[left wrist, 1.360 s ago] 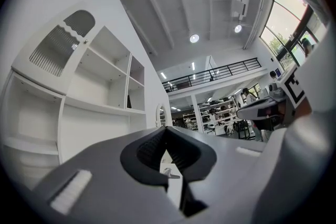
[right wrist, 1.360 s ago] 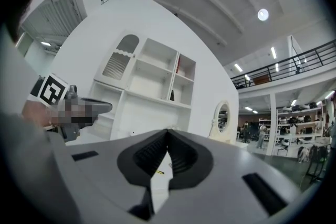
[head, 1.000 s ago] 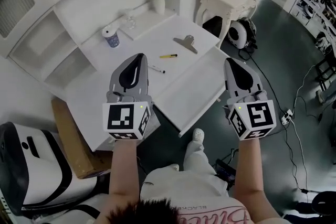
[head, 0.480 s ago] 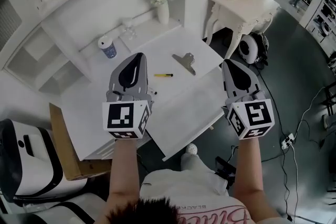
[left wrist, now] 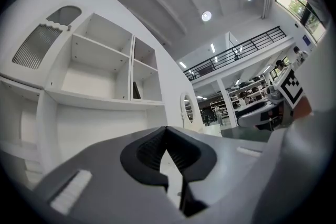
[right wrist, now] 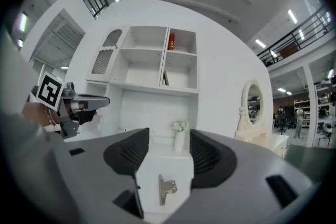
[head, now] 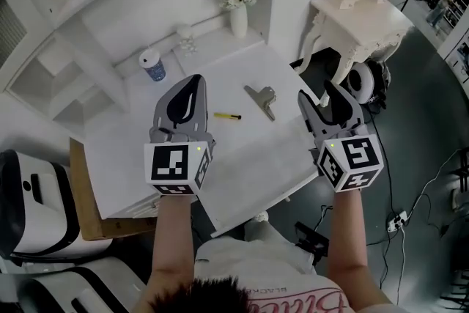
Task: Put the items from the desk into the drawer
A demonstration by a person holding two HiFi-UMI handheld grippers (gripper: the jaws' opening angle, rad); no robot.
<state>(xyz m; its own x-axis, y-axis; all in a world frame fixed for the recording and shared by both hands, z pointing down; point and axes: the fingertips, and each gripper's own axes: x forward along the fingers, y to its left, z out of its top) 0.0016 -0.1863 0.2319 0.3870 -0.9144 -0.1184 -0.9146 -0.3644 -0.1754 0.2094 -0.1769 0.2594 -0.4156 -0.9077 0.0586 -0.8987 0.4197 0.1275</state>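
Observation:
A white desk [head: 124, 150] carries a metal binder clip [head: 262, 97] and a small yellow-and-black pen [head: 228, 116]. A lower white panel [head: 256, 168] juts from the desk's front, apparently the pulled-out drawer. My left gripper [head: 190, 84] hovers over the desk's middle, left of the pen, its jaws shut on nothing [left wrist: 167, 152]. My right gripper [head: 321, 95] is open above the desk's right edge, just right of the clip. In the right gripper view the clip [right wrist: 167, 189] lies on the desk, framed between the spread jaws [right wrist: 169, 152].
A blue-and-white cup [head: 152, 66], a small glass piece [head: 187, 40] and a vase of flowers [head: 239, 15] stand at the desk's back. Shelves rise behind. A white dressing table [head: 359, 7] stands at right, a brown board [head: 80, 194] and a white machine [head: 29, 209] at left.
The right gripper's jaws have gone from shut to open. The view has swung so the desk now lies more squarely under both grippers.

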